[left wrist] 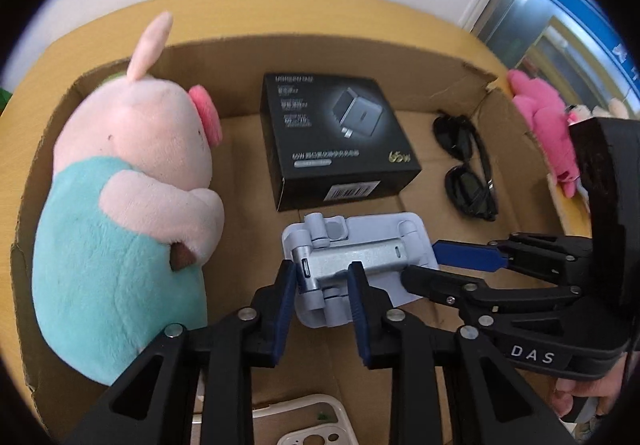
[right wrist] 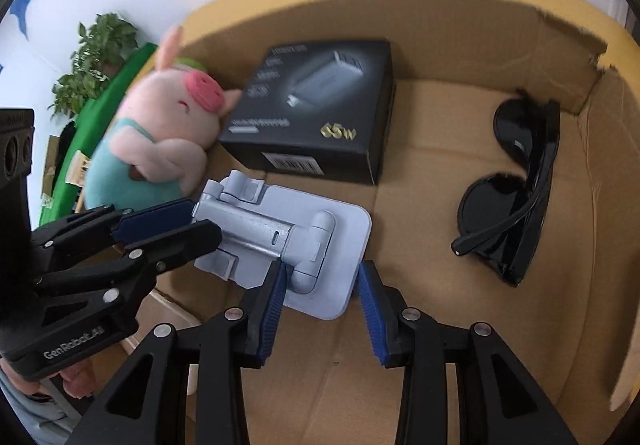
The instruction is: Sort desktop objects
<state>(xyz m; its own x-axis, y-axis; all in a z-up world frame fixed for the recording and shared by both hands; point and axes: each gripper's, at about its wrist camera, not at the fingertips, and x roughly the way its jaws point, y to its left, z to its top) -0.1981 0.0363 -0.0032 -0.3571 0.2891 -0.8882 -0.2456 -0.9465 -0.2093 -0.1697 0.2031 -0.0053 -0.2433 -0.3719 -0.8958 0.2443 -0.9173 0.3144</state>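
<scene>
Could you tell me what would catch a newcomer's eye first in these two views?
Probably the big pink plush pig in a teal shirt, lying along the left wall of the brown cardboard box. Next, the pale blue-grey folding phone stand on the box floor, with the left tool and right tool both at it. Behind it lies a black 65W charger box.

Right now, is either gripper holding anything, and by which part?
The left gripper clamps the phone stand by its folded metal arm. The right gripper is open around the stand's base, gripping nothing.

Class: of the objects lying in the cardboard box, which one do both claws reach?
The grey folding phone stand; the black charger box, sunglasses and plush pig lie untouched.
</scene>
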